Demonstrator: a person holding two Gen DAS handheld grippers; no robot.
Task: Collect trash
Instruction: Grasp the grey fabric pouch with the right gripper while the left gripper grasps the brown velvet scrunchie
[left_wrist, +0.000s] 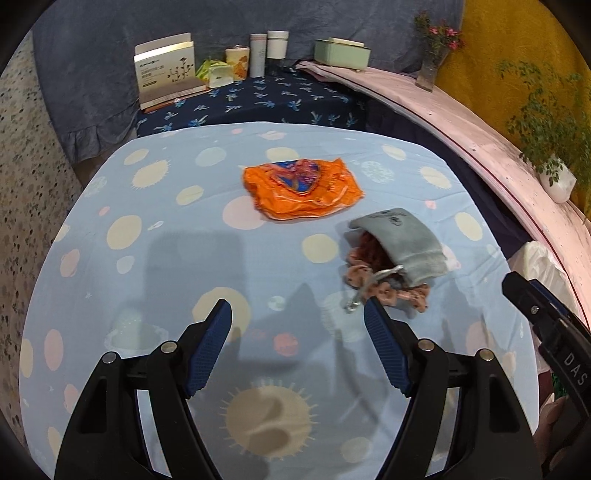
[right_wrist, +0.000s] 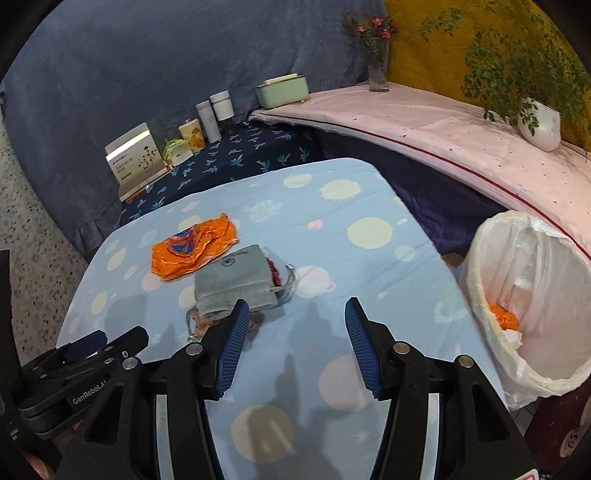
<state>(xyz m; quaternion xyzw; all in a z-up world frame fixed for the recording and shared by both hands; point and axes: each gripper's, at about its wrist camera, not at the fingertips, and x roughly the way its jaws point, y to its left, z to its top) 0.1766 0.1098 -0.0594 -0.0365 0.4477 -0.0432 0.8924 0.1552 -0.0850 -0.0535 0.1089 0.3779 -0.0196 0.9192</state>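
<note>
Left gripper (left_wrist: 297, 314): black frame, blue ribbed pads, jaws spread wide, nothing between them, held above the pale blue planet-print tablecloth (left_wrist: 155, 266). Right gripper (right_wrist: 293, 314): same build, jaws likewise spread and empty.

One grey velvet drawstring pouch (left_wrist: 402, 240) is seen just beyond the left gripper's right fingertip, lying on pink-brown ruffled fabric (left_wrist: 391, 288); its mouth and cord are turned toward the gripper. In the right wrist view the same pouch (right_wrist: 236, 280) is found just ahead of the right gripper's left finger.

One crumpled orange plastic wrapper (left_wrist: 303, 188) with a blue and red print is noted lying flat further out, ahead of the left gripper and well apart from it, long axis running left to right. From the right wrist it (right_wrist: 192, 245) is seen behind the pouch, touching or overlapping its far edge.

One white-lined waste bin (right_wrist: 532, 302) is recorded off the table's right side, an orange scrap (right_wrist: 502, 317) inside.

At the back: one printed box (left_wrist: 166, 70), three canisters, one mint green case (left_wrist: 341, 53), one flower vase (left_wrist: 432, 62), one potted plant (right_wrist: 539, 122).
</note>
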